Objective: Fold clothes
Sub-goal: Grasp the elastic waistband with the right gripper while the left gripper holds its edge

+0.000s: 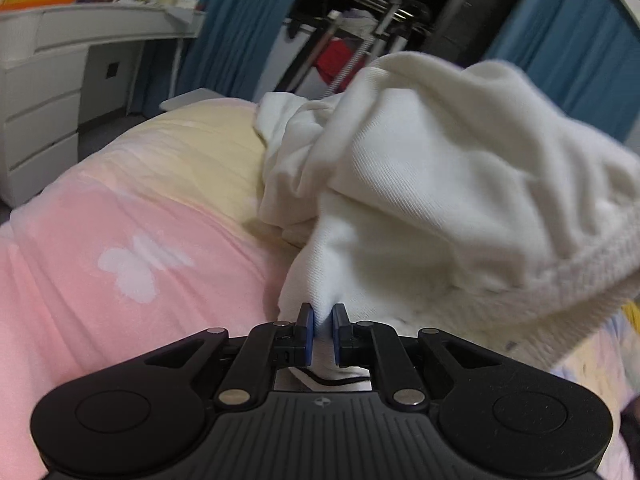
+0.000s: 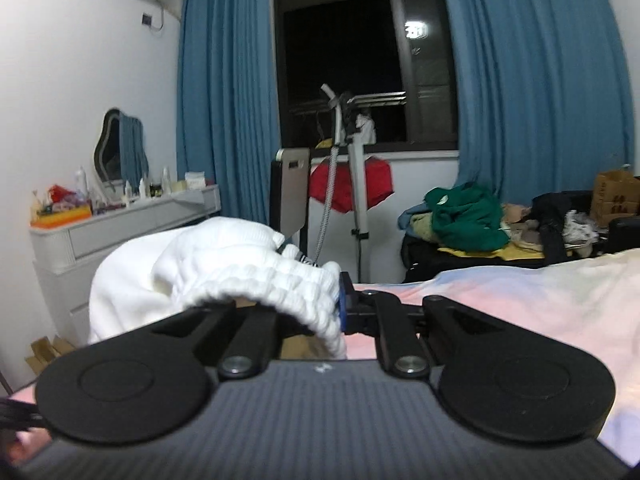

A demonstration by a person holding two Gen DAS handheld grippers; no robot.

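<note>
Illumination is even, diffuse indoor light from above; no lamp is in frame. The window (image 2: 368,68) is black, with one small bright reflection in its glass. Shadows are soft and shallow — a faint one lies on the bedspread (image 1: 132,220) beside the white garment (image 1: 440,184).

The garment's folds approach overexposure, with weave detail legible only in its centre. Left wrist view: motion blur smears the garment's upper edge, the dresser (image 1: 52,92) and the background rack. Right wrist view: sharper overall, mild softness on the ribbed cuff.

Both views show strong fisheye distortion — the curtains (image 2: 532,92) bow outward, and dark vignetting cuts the corners.
</note>
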